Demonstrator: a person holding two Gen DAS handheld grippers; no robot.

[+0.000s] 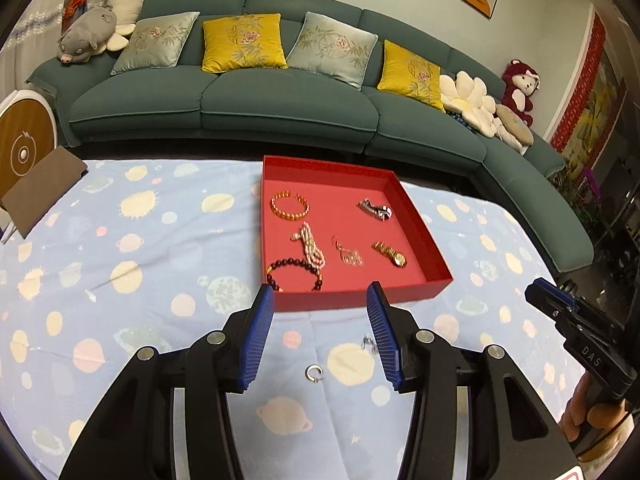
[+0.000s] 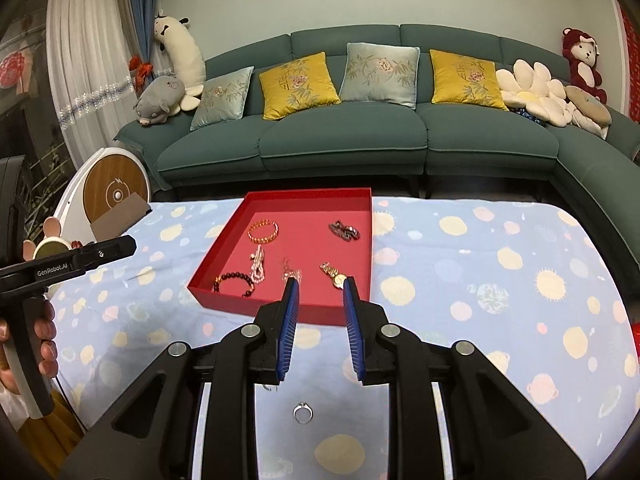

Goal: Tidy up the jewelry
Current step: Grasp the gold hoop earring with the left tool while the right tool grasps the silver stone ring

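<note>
Item: silver ring (image 2: pixel 302 413), loose on worktop cloth (image 2: pixel 460 280), near red tray (image 2: pixel 280 312). Left hand-held gripper (image 1: pixel 320 336) half-spread, empty; right hand-held gripper (image 2: pixel 319 330) narrower, empty. Hazard: thin ring skids or snags cloth under pads.

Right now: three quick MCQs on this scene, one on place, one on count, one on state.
1. Where does the silver ring lie?
A. in the tray
B. on the cloth, outside the tray
C. on the sofa

2. How many pieces lie in the red tray?
A. three
B. six
C. nine

3. The left gripper is:
A. open, empty
B. shut on a bracelet
C. shut on the tray rim

Answers: 1 B, the ring rests on the planet-print cloth short of the tray. 2 B, six separate pieces show inside. 3 A, only cloth shows between the fingers.
</note>
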